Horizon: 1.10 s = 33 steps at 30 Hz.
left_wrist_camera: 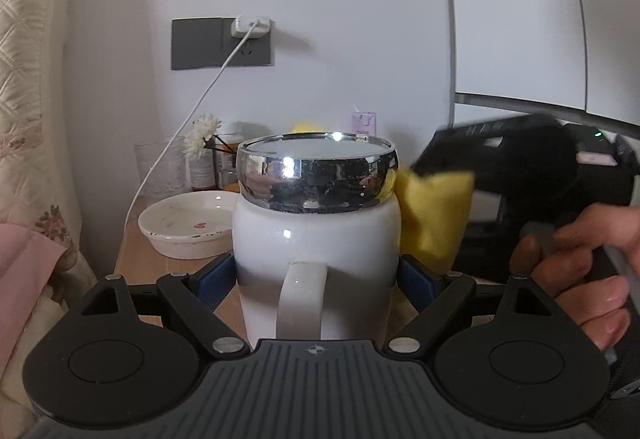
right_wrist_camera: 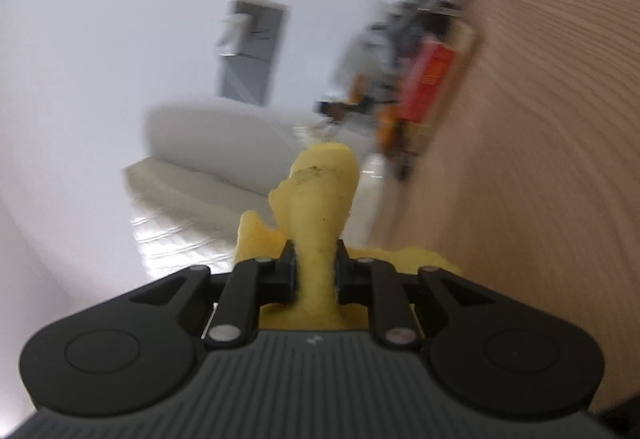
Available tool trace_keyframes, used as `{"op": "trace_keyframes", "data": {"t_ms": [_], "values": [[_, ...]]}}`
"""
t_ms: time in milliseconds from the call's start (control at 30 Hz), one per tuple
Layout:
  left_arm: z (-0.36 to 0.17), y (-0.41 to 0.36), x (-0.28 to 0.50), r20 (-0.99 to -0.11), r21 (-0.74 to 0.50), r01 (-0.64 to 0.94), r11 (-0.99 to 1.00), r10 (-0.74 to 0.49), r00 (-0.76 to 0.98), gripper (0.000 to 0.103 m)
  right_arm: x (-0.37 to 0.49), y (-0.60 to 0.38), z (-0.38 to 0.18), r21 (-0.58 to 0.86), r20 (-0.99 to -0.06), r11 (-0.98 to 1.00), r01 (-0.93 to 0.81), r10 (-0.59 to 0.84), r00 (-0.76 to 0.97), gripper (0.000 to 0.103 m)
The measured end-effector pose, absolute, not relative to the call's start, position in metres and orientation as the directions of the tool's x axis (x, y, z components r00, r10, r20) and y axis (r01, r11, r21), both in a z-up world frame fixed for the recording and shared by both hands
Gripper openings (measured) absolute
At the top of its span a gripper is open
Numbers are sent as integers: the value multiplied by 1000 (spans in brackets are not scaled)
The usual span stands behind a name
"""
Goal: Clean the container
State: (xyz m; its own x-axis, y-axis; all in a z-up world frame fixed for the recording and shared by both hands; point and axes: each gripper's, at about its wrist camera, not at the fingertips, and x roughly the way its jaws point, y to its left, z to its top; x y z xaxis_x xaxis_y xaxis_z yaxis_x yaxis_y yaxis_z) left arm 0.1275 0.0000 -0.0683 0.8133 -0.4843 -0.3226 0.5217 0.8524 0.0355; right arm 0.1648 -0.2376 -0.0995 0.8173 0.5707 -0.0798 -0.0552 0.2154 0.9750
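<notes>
A white container (left_wrist_camera: 316, 239) with a shiny chrome lid stands upright in the left wrist view, its handle facing the camera. My left gripper (left_wrist_camera: 316, 285) is shut on it, a blue pad (left_wrist_camera: 214, 285) pressing on each side of its lower body. A yellow cloth (left_wrist_camera: 434, 215) touches the container's right side just below the lid. The right gripper (left_wrist_camera: 468, 179) holds that cloth, with a person's hand (left_wrist_camera: 580, 267) on its grip. In the blurred, tilted right wrist view, my right gripper (right_wrist_camera: 316, 271) is shut on the bunched yellow cloth (right_wrist_camera: 320, 199), which sticks out past the fingers.
On the wooden table (left_wrist_camera: 140, 259), behind and to the left of the container, are a white shallow dish (left_wrist_camera: 188, 227), a glass (left_wrist_camera: 162, 169), a white flower (left_wrist_camera: 202, 133) and small bottles. A charger cable hangs from the wall socket (left_wrist_camera: 222, 43). Bedding (left_wrist_camera: 28, 79) is at the left.
</notes>
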Motion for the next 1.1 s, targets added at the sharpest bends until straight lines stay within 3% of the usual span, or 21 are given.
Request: {"op": "trace_keyframes", "data": {"t_ms": [233, 433, 600, 767, 967, 1100], "values": [[-69, 6, 133, -322, 34, 577, 816, -537, 780, 89, 170, -238, -89, 969, -51, 225, -105, 596, 802, 19], [-70, 10, 135, -318, 33, 608, 793, -569, 759, 89, 175, -238, -100, 968, -121, 246, -41, 607, 786, 19], [-70, 13, 138, -312, 33, 639, 768, -600, 737, 89, 178, -240, -92, 969, -70, 228, -97, 628, 775, 19], [-71, 17, 143, -311, 34, 682, 730, -641, 702, 89, 179, -244, -103, 973, -113, 228, -45, 633, 766, 19], [-71, 18, 151, -314, 29, 735, 678, -692, 650, 89, 178, -248, -93, 976, -47, 194, -98, 630, 775, 19], [-72, 18, 156, -314, 30, 759, 650, -715, 625, 89, 178, -251, -104, 973, -107, 227, -48, 622, 775, 19]]}}
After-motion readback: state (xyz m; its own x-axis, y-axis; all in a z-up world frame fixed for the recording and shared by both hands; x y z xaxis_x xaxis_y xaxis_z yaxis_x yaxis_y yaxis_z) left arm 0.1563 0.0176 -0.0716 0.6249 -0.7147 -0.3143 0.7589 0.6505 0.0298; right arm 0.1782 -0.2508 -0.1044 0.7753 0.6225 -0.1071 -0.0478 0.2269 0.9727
